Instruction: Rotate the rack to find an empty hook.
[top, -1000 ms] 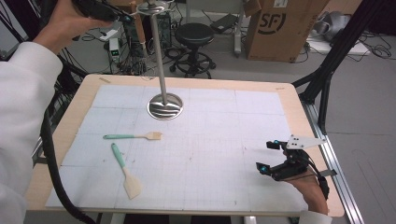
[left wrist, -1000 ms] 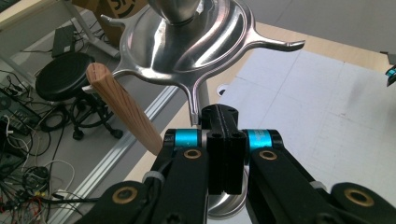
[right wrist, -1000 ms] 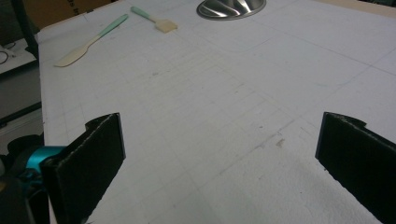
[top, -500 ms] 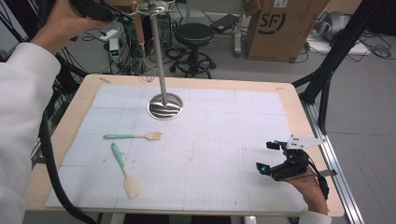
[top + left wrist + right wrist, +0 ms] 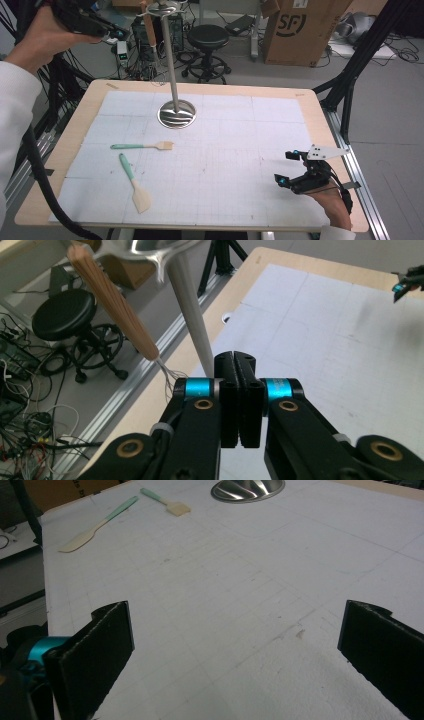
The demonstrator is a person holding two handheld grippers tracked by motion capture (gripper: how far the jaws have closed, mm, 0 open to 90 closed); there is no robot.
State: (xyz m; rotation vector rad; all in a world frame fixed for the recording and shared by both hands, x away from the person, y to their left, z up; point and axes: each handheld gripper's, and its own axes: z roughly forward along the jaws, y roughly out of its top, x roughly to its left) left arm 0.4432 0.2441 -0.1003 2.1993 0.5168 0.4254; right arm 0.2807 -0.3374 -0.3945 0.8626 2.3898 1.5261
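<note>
While the left hand-held gripper [image 5: 235, 357] is raised beside the head of the stand, we read its jaws as closed flat against each other, with nothing between them. The wooden-handled utensil [image 5: 112, 302] hangs from the stand's top ring [image 5: 145, 250], just ahead of this hand-held gripper and to the left of its jaws in the left gripper view. Its long axis is steep and slightly tilted, with the handle above and thin wires at the lower end, level with the jaw tips. We cannot tell whether it touches the jaws; it appears close but apart. The left hand is by far the nearer one.

The stand pole [image 5: 192, 325] runs down directly ahead of the jaw tips, between them and the open tabletop [image 5: 240, 150], and lies close beside the utensil. We judge that any closing move on the handle must clear this pole.

The right hand-held gripper [image 5: 285, 167] rests low at the near right of the tabletop, jaws spread wide and empty. Well ahead of it and to its left lie a green-handled brush [image 5: 145, 146] and a green-handled spatula [image 5: 134, 182], close together and not touching, both well below the left hand-held gripper.
</note>
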